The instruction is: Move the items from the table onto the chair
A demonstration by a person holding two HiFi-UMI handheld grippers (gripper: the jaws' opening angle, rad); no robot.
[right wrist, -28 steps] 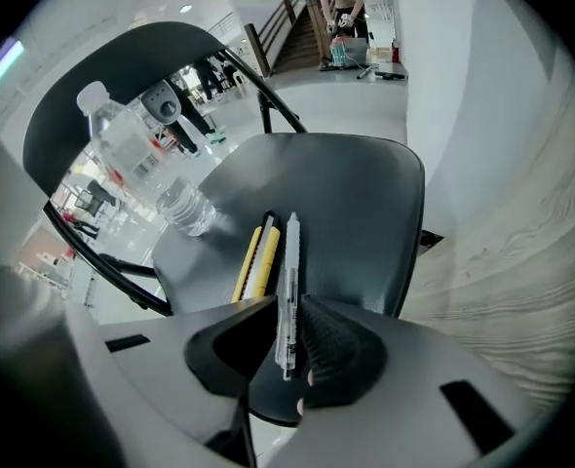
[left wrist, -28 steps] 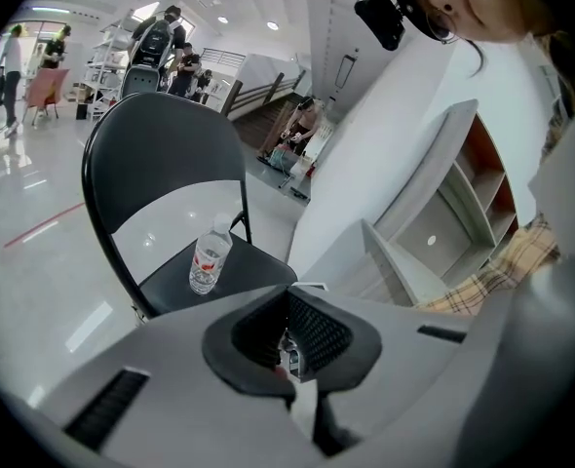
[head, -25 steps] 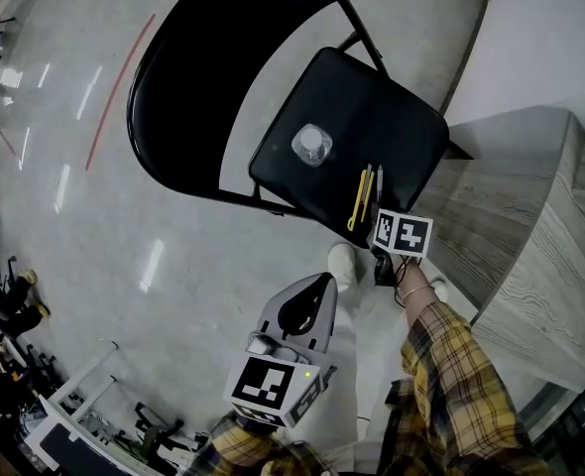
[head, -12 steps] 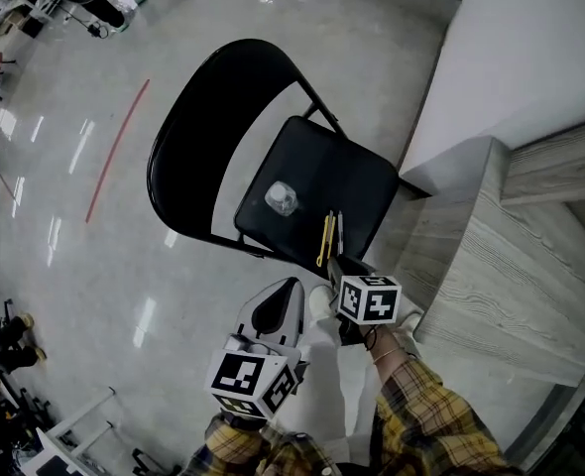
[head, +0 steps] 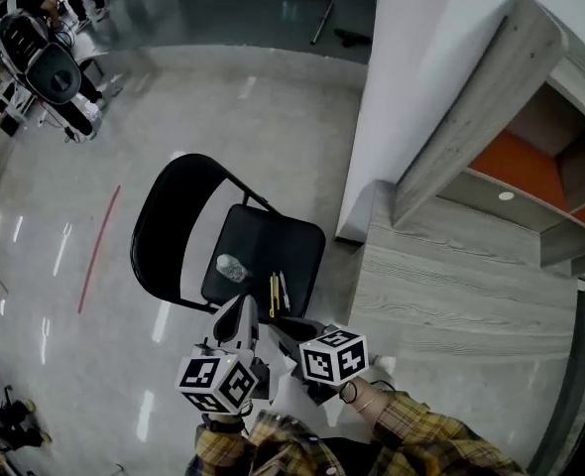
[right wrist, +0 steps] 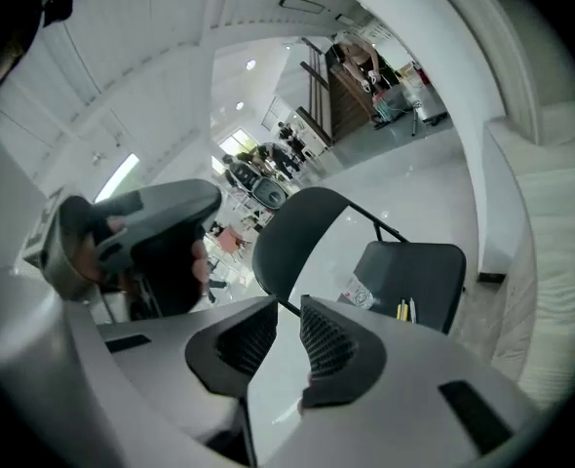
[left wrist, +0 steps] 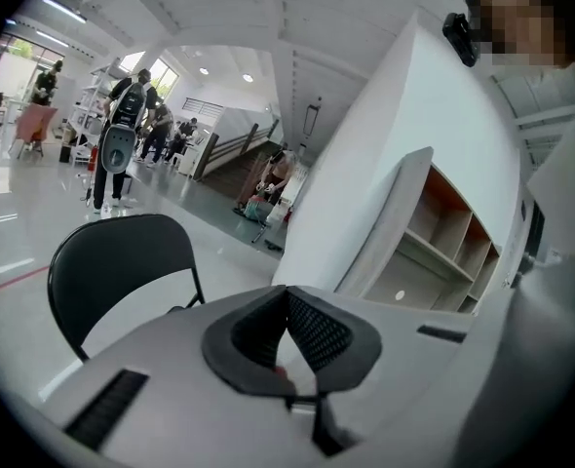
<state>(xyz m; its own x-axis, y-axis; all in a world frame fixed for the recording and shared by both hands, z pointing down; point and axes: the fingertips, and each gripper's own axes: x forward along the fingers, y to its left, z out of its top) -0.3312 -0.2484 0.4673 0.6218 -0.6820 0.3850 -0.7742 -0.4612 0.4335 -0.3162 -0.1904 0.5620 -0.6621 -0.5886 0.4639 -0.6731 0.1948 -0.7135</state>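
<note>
Already on the black chair [head: 294,248] seat: a clear plastic item [head: 231,267], a yellow pen-like tool [head: 273,294], a grey pen [head: 284,291] just beside it. Left gripper [left wrist: 287,305] jaws pressed together, empty. Right gripper [right wrist: 287,322] jaws slightly apart, nothing between.

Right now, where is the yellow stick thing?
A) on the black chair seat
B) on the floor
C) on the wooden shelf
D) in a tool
A: the yellow stick lies on the black chair seat, near the clear plastic item.
</note>
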